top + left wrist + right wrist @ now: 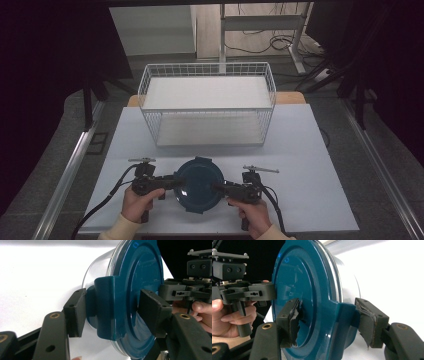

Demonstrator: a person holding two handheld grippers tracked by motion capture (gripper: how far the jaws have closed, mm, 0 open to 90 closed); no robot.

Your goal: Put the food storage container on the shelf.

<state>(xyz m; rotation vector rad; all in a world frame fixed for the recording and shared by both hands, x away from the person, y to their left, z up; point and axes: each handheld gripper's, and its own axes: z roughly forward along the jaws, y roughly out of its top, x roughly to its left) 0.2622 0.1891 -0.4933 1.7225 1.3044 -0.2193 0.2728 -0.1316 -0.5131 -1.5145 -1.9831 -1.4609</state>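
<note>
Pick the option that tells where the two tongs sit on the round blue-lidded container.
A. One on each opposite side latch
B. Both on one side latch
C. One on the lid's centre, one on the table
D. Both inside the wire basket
A: the left tongs and right tongs clamp latch tabs at opposite edges of the container.

No text, label, brand, number or sign can be read anywhere. The lid [140, 290] bears one small raised mark near its rim at about 12 o'clock in the left gripper view, too small to make out as a letter or figure.
</note>
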